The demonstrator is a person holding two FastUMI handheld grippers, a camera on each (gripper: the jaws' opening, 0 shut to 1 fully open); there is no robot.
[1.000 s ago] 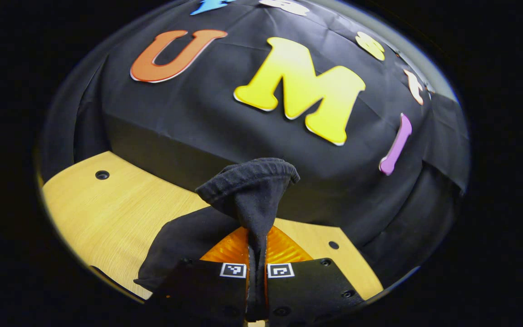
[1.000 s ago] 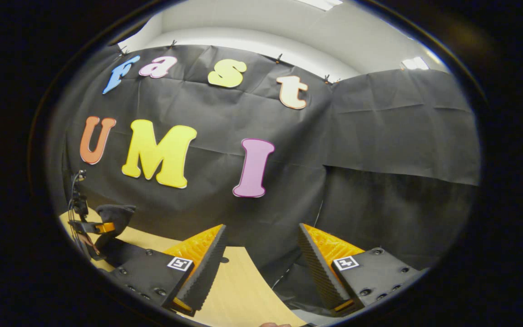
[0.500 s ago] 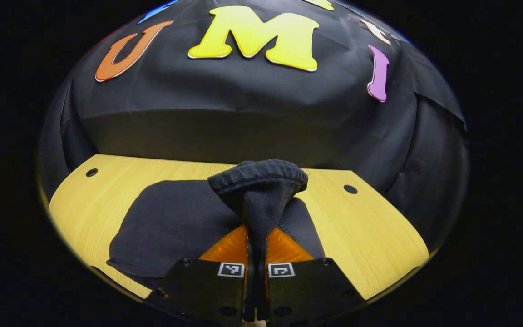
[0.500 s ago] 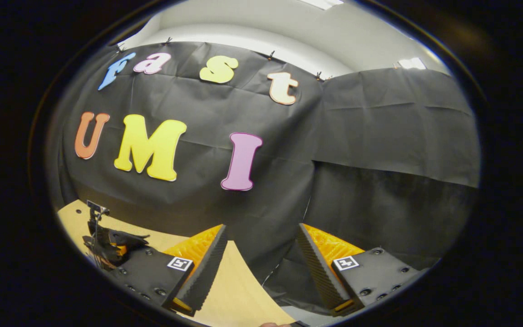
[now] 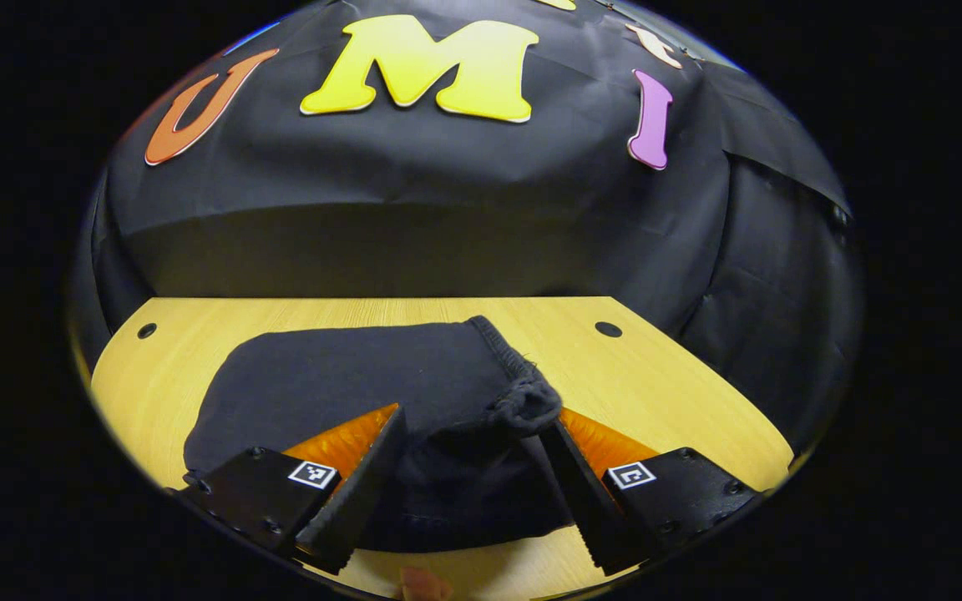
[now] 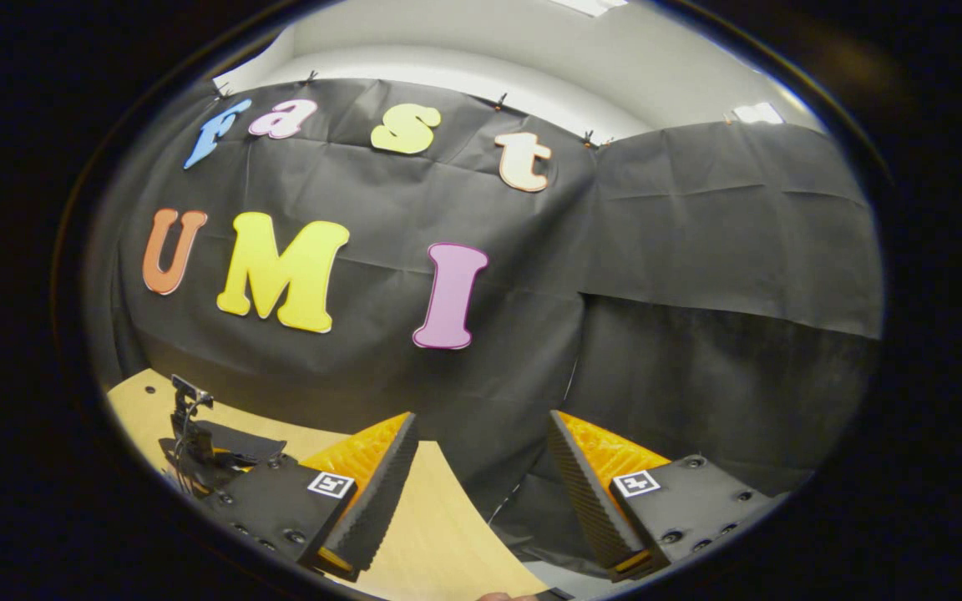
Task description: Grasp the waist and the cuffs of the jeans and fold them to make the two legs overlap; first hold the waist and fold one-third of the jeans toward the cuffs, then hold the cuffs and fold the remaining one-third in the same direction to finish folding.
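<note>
The dark jeans [image 5: 364,384] lie folded in a flat bundle on the wooden table [image 5: 665,384] in the left gripper view, a bunched hem [image 5: 523,405] on top at their right side. My left gripper [image 5: 468,467] stands open over the near part of the bundle, its fingers on either side of the cloth and not pressing it. In the right gripper view my right gripper [image 6: 477,476] is open and holds nothing, raised over the table's right end. Far off at lower left of that view, the left gripper [image 6: 189,438] sits low on the jeans [image 6: 239,442].
The wooden table [image 6: 439,534] has small round holes [image 5: 608,329] near its far corners. The black cloth wall [image 5: 448,225] stands right behind the table's far edge and wraps round the right side [image 6: 723,275]. A bit of a hand shows at the bottom edge [image 5: 418,584].
My left gripper has lowered the held end of the jeans onto the bundle and opened, letting the cloth go. The right gripper has stayed open and nearly still.
</note>
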